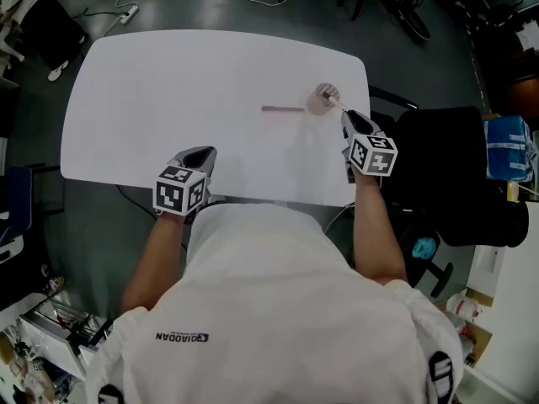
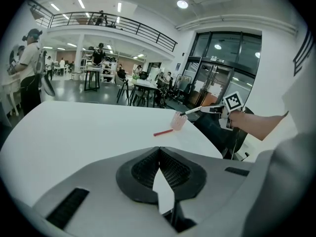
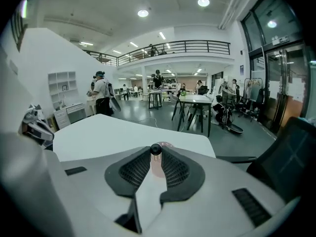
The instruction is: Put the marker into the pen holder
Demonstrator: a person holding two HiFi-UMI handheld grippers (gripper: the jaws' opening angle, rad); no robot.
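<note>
Just over the pen holder's (image 1: pixel 321 104) rim, the marker (image 1: pixel 334 101), its rear end pinched in the right gripper (image 1: pixel 348 118).

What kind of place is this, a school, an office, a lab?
Most likely a big open-plan lab or workshop hall: a railed balcony runs overhead, work tables stand on a bare floor, and tall glass doors close one side.

- Right gripper view: pen holder (image 3: pixel 166 144) mostly hidden behind marker (image 3: pixel 156 150); only its rim shows, at 12 o'clock.
- Head view: marker tip too small to place.
- Table (image 1: pixel 168 99) edge, 6 o'clock: covered by the person's shirt (image 1: pixel 269 293).
</note>
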